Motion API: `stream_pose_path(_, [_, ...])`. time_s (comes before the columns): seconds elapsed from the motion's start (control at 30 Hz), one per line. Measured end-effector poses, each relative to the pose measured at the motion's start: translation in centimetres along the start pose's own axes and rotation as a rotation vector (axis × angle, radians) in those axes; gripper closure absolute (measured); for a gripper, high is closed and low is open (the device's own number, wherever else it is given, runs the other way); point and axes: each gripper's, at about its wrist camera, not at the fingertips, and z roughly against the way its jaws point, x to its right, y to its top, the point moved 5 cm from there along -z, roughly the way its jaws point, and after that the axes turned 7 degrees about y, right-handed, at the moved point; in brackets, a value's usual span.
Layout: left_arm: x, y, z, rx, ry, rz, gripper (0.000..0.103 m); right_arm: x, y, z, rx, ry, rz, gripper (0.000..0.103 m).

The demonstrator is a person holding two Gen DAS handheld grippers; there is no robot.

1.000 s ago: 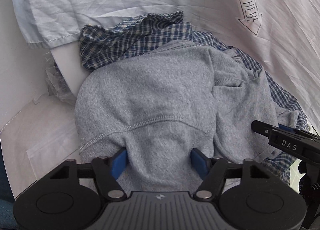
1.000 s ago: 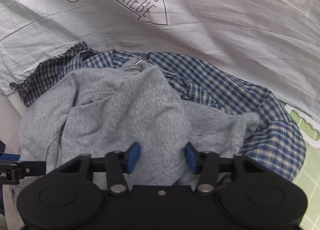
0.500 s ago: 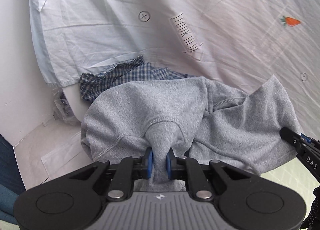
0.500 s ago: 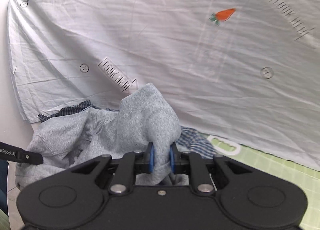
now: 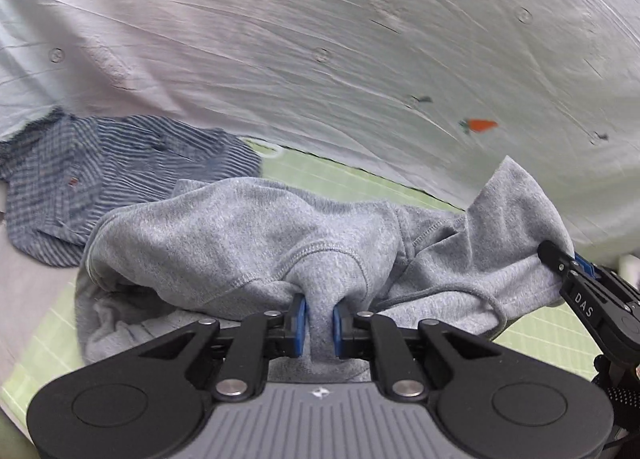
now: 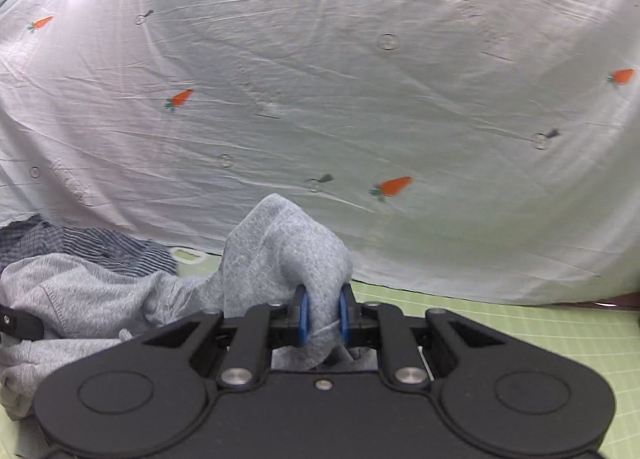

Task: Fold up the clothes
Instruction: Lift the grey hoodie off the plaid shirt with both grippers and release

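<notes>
Wrinkled carrot-print sheet (image 5: 360, 59) backs both hand-held grippers (image 5: 319, 319) (image 6: 322, 317) clenching bunched grey fleece sweatshirt (image 5: 248, 235).

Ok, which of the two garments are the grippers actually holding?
The grey sweatshirt: both the left gripper and right gripper pinch it. The blue checked shirt lies loose behind.

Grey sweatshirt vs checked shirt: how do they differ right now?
The grey sweatshirt is plain heathered knit; the checked shirt is blue plaid weave. The sweatshirt is pinched by the left gripper and the right gripper and lifted into peaks; the checked shirt lies untouched, crumpled on the table behind it. Both are unfolded.
</notes>
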Motion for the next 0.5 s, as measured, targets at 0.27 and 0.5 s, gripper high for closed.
stream_pose_path(0.27, [12.3,-6.1,-0.5,-0.075,-0.097,-0.201,0.076,16.8,-7.9,5.9,-0.200,-0.322,-0.142,0.081])
stream_pose_path(0.5, [8.3,-5.2,-1.6,-0.096,0.063,-0.070,0.066,18.7,-13.2,8.7,-0.291,-0.290,-0.364,0.057])
